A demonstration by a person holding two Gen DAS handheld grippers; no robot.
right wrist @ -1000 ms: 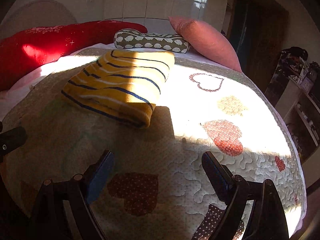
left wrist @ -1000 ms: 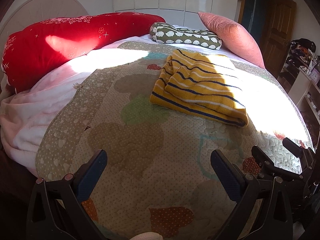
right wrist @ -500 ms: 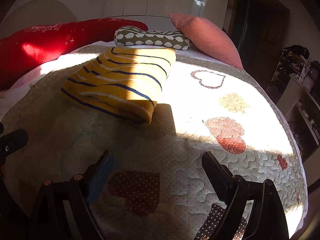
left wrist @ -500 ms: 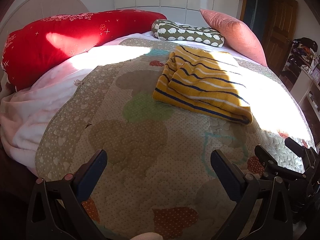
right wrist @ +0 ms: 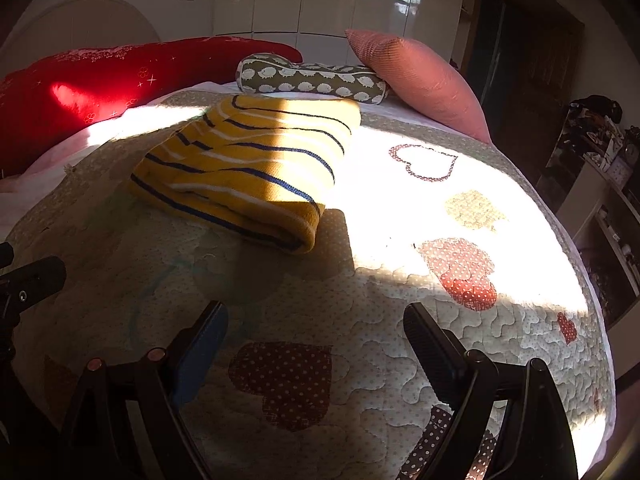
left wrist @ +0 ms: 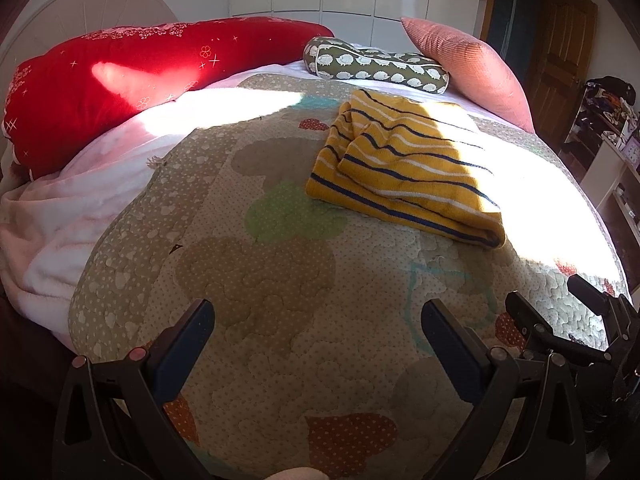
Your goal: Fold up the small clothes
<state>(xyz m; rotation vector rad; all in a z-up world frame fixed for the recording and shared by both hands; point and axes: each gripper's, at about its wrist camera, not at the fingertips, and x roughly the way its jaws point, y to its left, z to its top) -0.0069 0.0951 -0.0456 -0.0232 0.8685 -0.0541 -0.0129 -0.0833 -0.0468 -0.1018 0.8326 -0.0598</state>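
Both claws hang wide and empty over the near part of the bed: the left claw (left wrist: 318, 326) has its 2 dark fingers spread well apart above a brown heart patch, and the right claw (right wrist: 316, 330) is spread just as wide above a maroon dotted heart patch (right wrist: 282, 382). Neither touches any cloth.

Ahead of them the folded mustard-yellow knitted garment with navy and white stripes (left wrist: 404, 170) lies flat on the beige quilted bedspread with heart patches (left wrist: 260, 280), well apart from both claws. Its rolled thick edge faces the claws, and sunlight falls across its far half. Behind it, near the headboard, lie a long red pillow with white star prints (left wrist: 132, 76), an olive bolster printed with white hedgehogs (left wrist: 376, 66) and a pink ribbed cushion (left wrist: 464, 64). The bolster sits just beside the garment's far edge. A white shelf unit holding small cluttered items (left wrist: 604, 128) stands at the right of the bed; its contents are too small to tell.

Compared with 1 second ago, the garment looks slightly farther off in both views, its fold unchanged, and the claws keep the same wide spread.
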